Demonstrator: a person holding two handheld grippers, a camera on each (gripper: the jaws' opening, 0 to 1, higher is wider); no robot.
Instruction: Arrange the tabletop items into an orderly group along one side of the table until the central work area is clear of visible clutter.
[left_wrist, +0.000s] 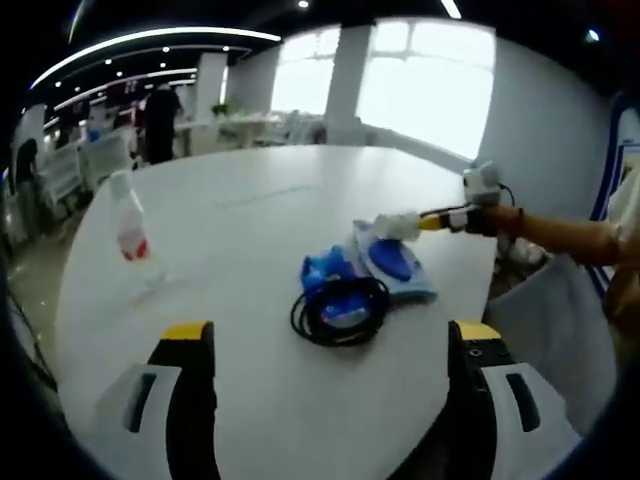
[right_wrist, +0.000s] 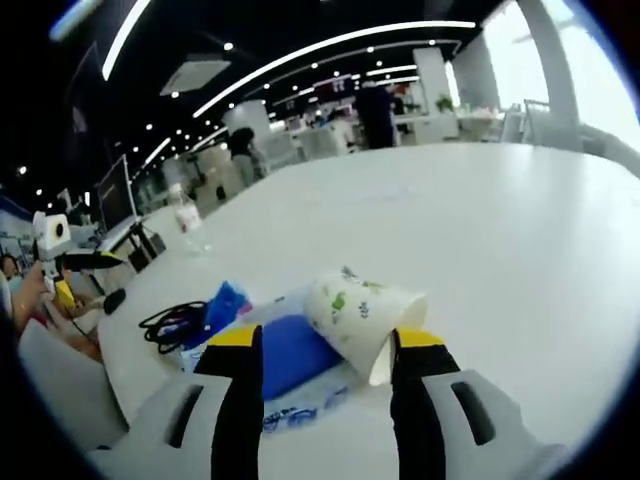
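Viewing the white worktop from the left gripper view, I am seeing a clear plastic bottle with a red label standing upright at the far left. My left hand-held gripper is hanging with jaws apart, gripping nothing. Ahead of it, a black cable coil is lying over blue packets, touching a blue-and-white pouch. In the right gripper view, my right hand-held gripper is reaching in with a printed paper cup lying tipped between its jaws; I cannot tell whether they are pressing it. The cup is resting beside the pouch near the worktop's edge.
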